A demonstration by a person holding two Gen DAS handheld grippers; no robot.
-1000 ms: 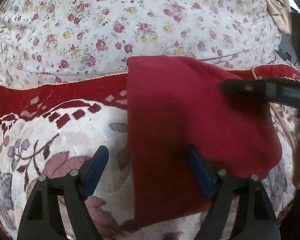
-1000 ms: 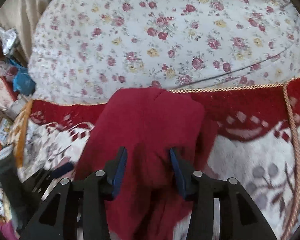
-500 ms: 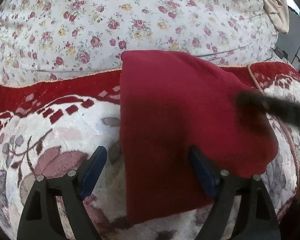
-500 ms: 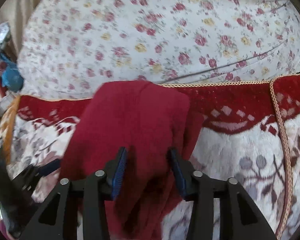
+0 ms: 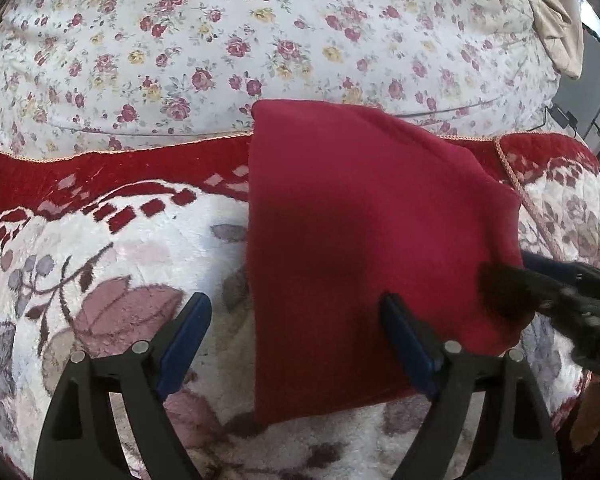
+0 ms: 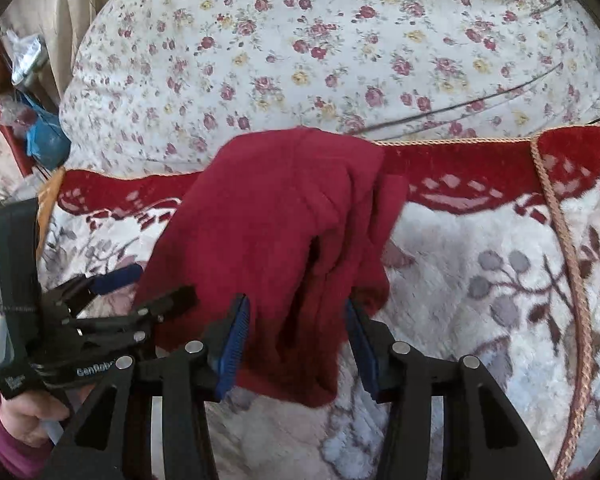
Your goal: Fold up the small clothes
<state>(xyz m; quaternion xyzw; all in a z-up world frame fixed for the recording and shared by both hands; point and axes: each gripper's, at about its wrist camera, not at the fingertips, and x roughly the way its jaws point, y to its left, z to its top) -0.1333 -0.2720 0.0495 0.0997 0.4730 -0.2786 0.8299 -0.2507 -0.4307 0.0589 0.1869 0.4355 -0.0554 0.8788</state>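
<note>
Garment: we see one dark red garment (image 5: 364, 248) lying on the plush rug (image 5: 100, 248), its far end reaching over the rug's red far border and just onto the floral sheet (image 5: 260, 40) behind.
Fold state: from the left wrist view it lies as a smooth, flat panel with a straight left edge; from the right wrist view we see its right side bunched and lifted in loose folds.
Left gripper (image 5: 296, 344): we find its jaws wide apart. The garment's left edge runs between them, the left pad over bare rug and the right pad at the cloth's surface; nothing is pinched.
Right gripper (image 6: 296, 344): its jaws are closing, with a hanging fold of the garment between the blue pads. We cannot tell whether the pads already press on the cloth.
Grippers together: the right gripper sits at the garment's near right corner, close beside the left one.
Hand: we see the person's left hand (image 6: 32, 412), in a purple sleeve (image 6: 0, 440), gripping the left tool's handle.
Rug edge: a braided cord (image 6: 568, 240) trims the rug's right side.
</note>
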